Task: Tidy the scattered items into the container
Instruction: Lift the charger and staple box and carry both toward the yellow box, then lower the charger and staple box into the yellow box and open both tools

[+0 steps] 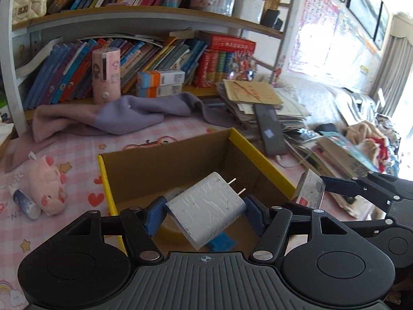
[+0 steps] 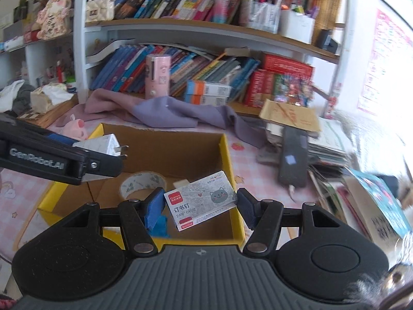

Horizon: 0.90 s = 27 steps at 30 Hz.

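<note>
- While both our tools point forward and downward over the desk, the biggest thing under them is the cardboard box (image 1: pixel 180 160), open on top, with yellow outer walls. It stands on the pink patterned desk cover (image 1: pixel 77 142), in front of the bookshelf (image 1: pixel 144 18).
- Behind the box lies a purple cloth (image 1: pixel 124 115), crumpled, and to the right side a stack of papers and books (image 1: pixel 260 103) with a dark flat device on it.
- Our left gripper (image 1: pixel 206 213) is tilted down above the near part of the box. Its blue pads pinch a white charger (image 1: pixel 206 206) from both sides; the charger hangs slanted, its two metal pins pointing away and up.
- Our right gripper (image 2: pixel 200 201) is also over the box, near its right wall, just beside the left one. Between its pads it clamps a small box of staples (image 2: pixel 201 199) with a grey cat drawing, a little slanted.
- Inside the box, on the bottom, we see a roll of tape (image 2: pixel 140 183) and something blue, partly hidden by the fingers.
- Left of the box, on the cover, a pink plush pig (image 1: pixel 49 188) and a small blue-white tube (image 1: pixel 25 204) touching it still lie outside.
</note>
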{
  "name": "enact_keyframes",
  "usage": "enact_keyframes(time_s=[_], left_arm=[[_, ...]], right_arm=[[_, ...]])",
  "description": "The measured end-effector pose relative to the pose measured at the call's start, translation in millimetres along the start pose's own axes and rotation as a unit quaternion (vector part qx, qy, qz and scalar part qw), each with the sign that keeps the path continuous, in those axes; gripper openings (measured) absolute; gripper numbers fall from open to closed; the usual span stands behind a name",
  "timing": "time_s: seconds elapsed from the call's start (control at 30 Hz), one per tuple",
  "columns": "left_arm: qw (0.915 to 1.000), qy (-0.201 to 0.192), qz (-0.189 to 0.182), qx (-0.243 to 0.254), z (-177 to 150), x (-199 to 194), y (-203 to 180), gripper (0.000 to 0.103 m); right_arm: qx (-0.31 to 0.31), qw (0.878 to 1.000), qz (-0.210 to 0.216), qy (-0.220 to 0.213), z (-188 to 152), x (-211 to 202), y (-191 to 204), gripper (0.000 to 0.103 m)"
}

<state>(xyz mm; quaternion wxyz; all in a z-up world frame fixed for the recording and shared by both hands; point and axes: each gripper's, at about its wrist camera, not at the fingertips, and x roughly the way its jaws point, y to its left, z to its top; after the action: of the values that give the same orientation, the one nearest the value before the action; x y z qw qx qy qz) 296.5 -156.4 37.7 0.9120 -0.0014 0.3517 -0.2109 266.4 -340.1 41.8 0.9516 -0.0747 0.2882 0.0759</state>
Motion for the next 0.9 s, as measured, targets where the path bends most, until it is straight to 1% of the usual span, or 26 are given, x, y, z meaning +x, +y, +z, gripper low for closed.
enact_keyframes(time_s=[0.07,0.17,0.27,0.37,0.47,0.57,0.67,0.8,0.9], left_arm=[[0.9999,0.009,0.014,0.004,4.3,13.9,-0.1,0.066],[0.9989,0.033,0.031,0.010,9.5,37.3,-0.1,0.066],[0.9975,0.056,0.040,0.020,13.2,58.0,-0.7,0.066],[0.9956,0.072,0.048,0.034,16.3,75.9,-3.9,0.066],[0.9934,0.093,0.054,0.041,17.9,92.2,-5.6,0.066],[0.9915,0.109,0.053,0.048,17.6,102.6,-8.0,0.066],[0.9901,0.118,0.054,0.054,15.6,108.6,-10.5,0.066],[0.9895,0.124,0.056,0.050,13.6,113.1,-11.3,0.066],[0.9887,0.128,0.056,0.053,13.5,114.6,-12.7,0.066]], right_arm=[[-0.020,1.000,0.017,0.009,4.8,16.5,-0.1,0.059],[-0.043,0.998,0.038,0.034,8.9,41.5,1.7,0.059],[-0.057,0.995,0.064,0.057,11.5,63.8,2.4,0.059],[-0.076,0.991,0.081,0.076,12.8,82.7,5.3,0.059],[-0.092,0.986,0.104,0.097,13.4,99.1,9.7,0.059],[-0.099,0.979,0.129,0.125,12.1,113.5,13.8,0.059],[-0.098,0.973,0.146,0.147,7.7,121.2,15.8,0.059],[-0.095,0.969,0.156,0.164,2.0,126.8,17.0,0.059],[-0.093,0.969,0.160,0.165,1.1,126.4,16.6,0.059]])
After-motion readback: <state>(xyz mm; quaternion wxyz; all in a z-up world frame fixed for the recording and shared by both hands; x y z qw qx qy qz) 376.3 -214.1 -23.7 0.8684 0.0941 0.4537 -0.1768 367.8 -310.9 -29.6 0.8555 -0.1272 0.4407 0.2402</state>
